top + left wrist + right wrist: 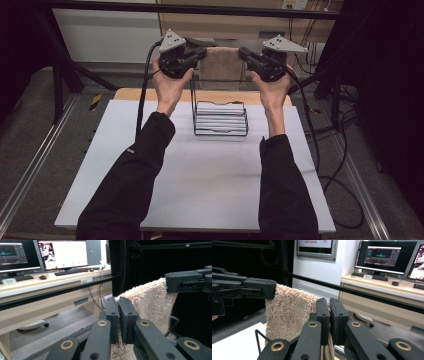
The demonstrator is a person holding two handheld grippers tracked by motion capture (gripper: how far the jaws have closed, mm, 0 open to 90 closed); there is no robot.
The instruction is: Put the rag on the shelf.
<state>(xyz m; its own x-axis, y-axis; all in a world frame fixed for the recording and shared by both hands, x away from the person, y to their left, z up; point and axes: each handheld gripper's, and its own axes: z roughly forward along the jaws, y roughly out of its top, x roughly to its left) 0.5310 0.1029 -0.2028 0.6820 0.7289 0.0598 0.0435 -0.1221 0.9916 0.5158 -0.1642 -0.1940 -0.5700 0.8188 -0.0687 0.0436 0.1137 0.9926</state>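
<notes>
Item: beige towel (221, 66), hanging spread at the far edge of the white bench (200, 185), above the black wire rack (220, 119). We are pinching its left corner in the left tongs (200, 53), its right corner in the right tongs (246, 54), both clamped tight.

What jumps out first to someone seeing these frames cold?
The beige towel, held up at the far edge of the table between the left gripper and the right gripper, each with its jaws shut on an upper corner. Just below it, a black wire rack stands on the white table. Lit monitors sit on a desk in the background.
</notes>
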